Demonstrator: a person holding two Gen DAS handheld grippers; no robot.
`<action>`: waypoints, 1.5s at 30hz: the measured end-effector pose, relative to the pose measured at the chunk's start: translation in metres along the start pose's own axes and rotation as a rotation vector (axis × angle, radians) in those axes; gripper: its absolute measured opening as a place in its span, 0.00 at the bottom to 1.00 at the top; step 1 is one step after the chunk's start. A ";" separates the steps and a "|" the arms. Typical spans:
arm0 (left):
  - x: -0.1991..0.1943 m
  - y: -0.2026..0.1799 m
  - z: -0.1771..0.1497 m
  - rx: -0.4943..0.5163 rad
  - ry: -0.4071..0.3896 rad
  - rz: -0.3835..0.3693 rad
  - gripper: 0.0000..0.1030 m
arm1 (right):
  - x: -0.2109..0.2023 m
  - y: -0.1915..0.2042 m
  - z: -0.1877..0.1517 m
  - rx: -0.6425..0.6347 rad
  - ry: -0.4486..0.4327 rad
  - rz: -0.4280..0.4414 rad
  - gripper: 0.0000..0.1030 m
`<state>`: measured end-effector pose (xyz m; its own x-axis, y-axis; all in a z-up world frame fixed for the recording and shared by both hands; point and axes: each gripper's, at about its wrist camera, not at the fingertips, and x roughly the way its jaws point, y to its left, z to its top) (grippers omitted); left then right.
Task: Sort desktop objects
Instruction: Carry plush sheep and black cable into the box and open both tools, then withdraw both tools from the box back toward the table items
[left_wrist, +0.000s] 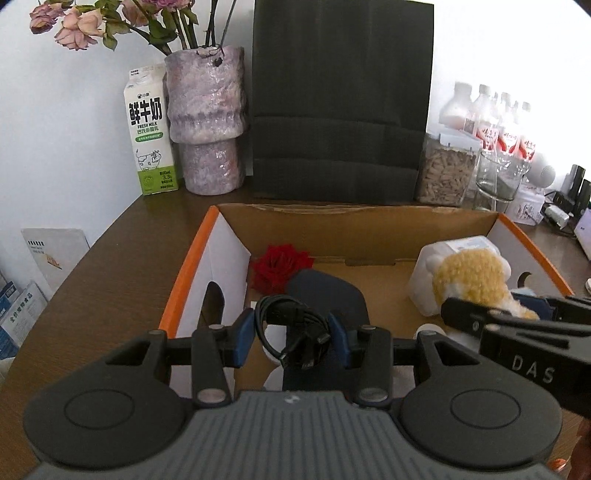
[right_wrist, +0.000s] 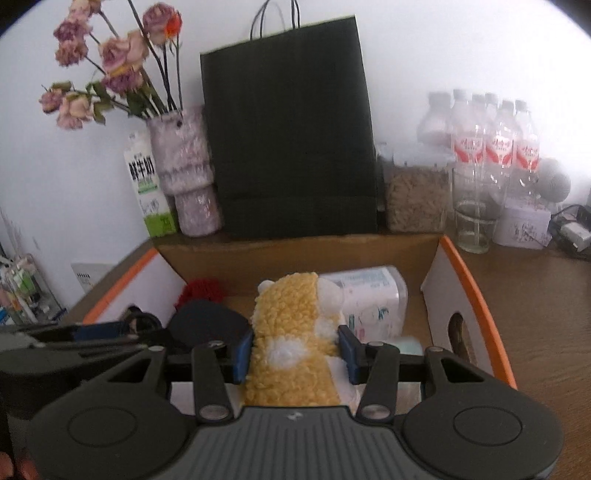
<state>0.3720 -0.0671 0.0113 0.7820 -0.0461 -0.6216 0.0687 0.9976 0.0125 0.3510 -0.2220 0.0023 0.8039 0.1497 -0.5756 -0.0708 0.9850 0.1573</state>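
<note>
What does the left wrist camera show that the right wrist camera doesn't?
Only the left wrist view shows the left claw shut on a coiled black cable. Only the right wrist view shows the black paper bag's handles and the right claw gripping the fuzzy yellow plush toy. Both show the orange-rimmed cardboard box, red fabric rose, and green-and-white milk carton.

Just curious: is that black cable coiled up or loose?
Coiled: the black cable sits bundled in loops between the left gripper's blue pads.

box (left_wrist: 369, 218): 1 | plush toy (right_wrist: 295, 332): 1 | cable (left_wrist: 291, 332): 1 | rose (left_wrist: 279, 264): 1
</note>
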 end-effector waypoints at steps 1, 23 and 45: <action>0.000 0.000 0.000 0.003 0.000 0.000 0.43 | 0.002 0.000 -0.001 0.001 0.009 -0.003 0.45; -0.041 0.000 0.006 0.047 -0.155 0.127 1.00 | -0.026 -0.008 0.005 0.037 -0.034 0.016 0.89; -0.178 0.008 -0.045 -0.021 -0.344 0.059 1.00 | -0.179 0.012 -0.027 -0.085 -0.216 0.006 1.00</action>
<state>0.2058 -0.0490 0.0870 0.9474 0.0003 -0.3200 0.0070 0.9997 0.0218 0.1902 -0.2349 0.0859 0.9105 0.1426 -0.3881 -0.1182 0.9892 0.0863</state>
